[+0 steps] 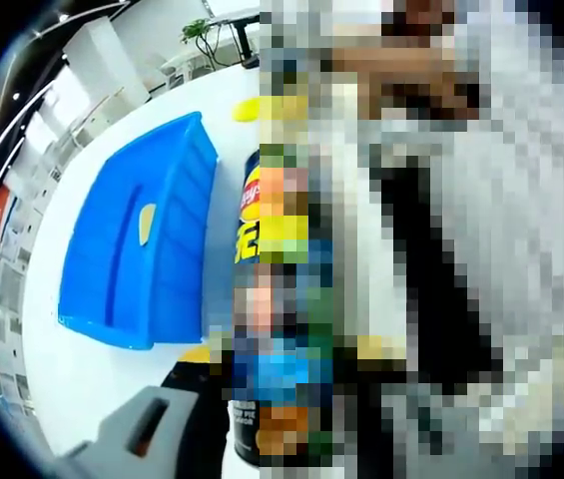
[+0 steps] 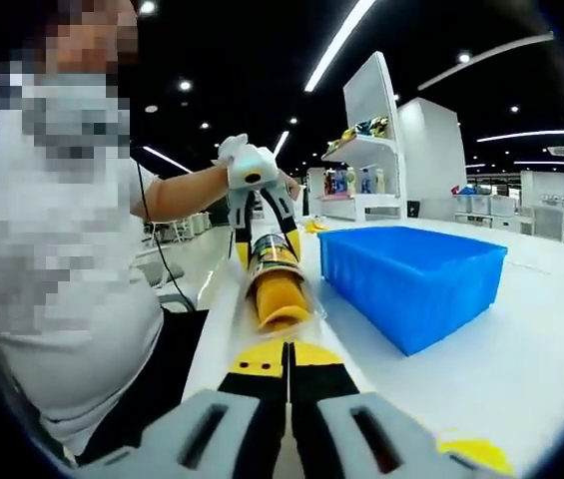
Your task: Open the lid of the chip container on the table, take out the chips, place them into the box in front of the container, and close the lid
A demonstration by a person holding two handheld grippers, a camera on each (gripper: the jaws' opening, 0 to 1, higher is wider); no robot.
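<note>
The chip container lies level above the table edge, its far end clamped by my left gripper under a gloved hand. A stack of yellow chips sticks out of its open mouth. My right gripper has its jaws pressed together at the lower edge of that stack, seemingly pinching it. The blue box stands on the table to the right. In the left gripper view the container runs up the middle between my left gripper's jaws, beside the blue box, which holds one chip.
A small yellow piece, perhaps the lid, lies on the white table near my right gripper; it lies beyond the box. A person stands close on the left. White shelves rise behind the table.
</note>
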